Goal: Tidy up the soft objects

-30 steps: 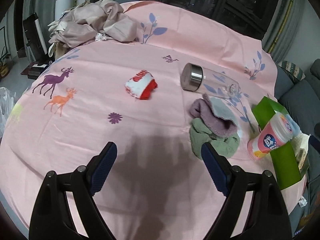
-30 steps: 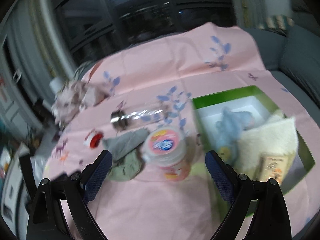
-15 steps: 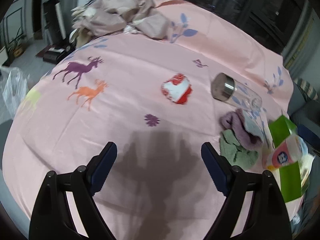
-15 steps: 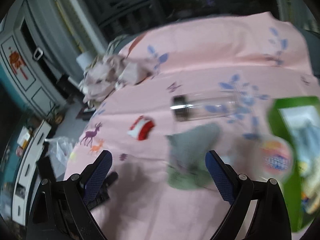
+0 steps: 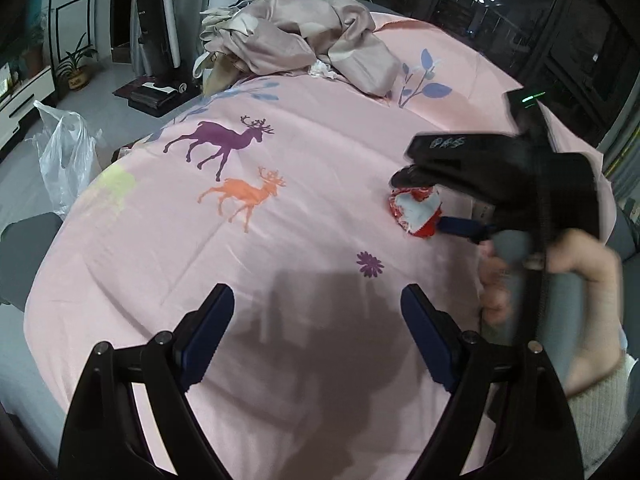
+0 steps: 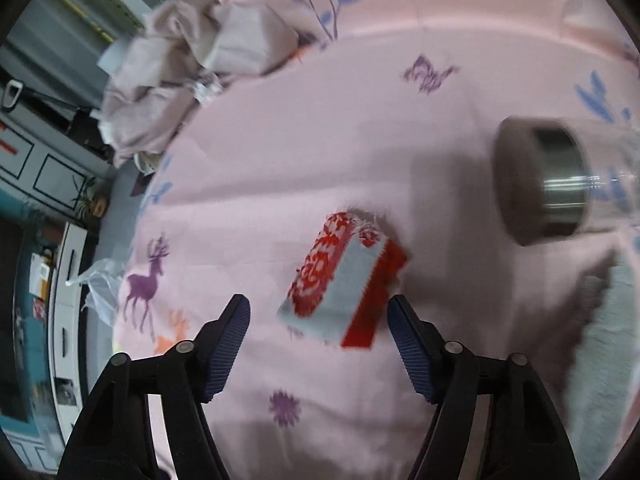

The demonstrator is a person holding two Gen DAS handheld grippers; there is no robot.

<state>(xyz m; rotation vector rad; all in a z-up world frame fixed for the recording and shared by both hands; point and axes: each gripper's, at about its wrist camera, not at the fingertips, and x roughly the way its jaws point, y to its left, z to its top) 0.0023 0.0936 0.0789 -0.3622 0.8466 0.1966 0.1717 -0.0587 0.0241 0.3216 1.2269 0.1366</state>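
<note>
A: Nearest first: how does the left gripper [image 5: 317, 312] stand?

B: Its 2 blue-padded jaws are wide apart over bare pink cloth [image 5: 168, 240], with only a shadow between them; they touch nothing.

A: And the right gripper [image 6: 318, 320]?

B: Its jaws are closing, with the red-and-white folded cloth [image 6: 344, 280] lying on the pink cloth just ahead of the tips and partly between them; the right fingertip [image 6: 394, 308] sits just beside the cloth's red edge, but blur keeps me from saying whether it touches; the left pad stands clear of it.

A: Any writing to read?

B: In the left wrist view the right gripper's black body carries pale handwritten marks, too smeared to read; a green light glows on it further back; the hand [image 5: 560, 280] holding its grey handle is blurred, and the sleeve is cut off at the frame edge.

A: Beyond that?

B: A steel-capped clear bottle [image 6: 560, 184] lies on its side, its far end cut off; a grey-purple towel [image 6: 600, 320] shows only partly at the right edge; farthest, a crumpled beige heap of fabric [image 5: 304, 44]; a white plastic bag [image 5: 68, 152] sits off the cloth's left side.
</note>
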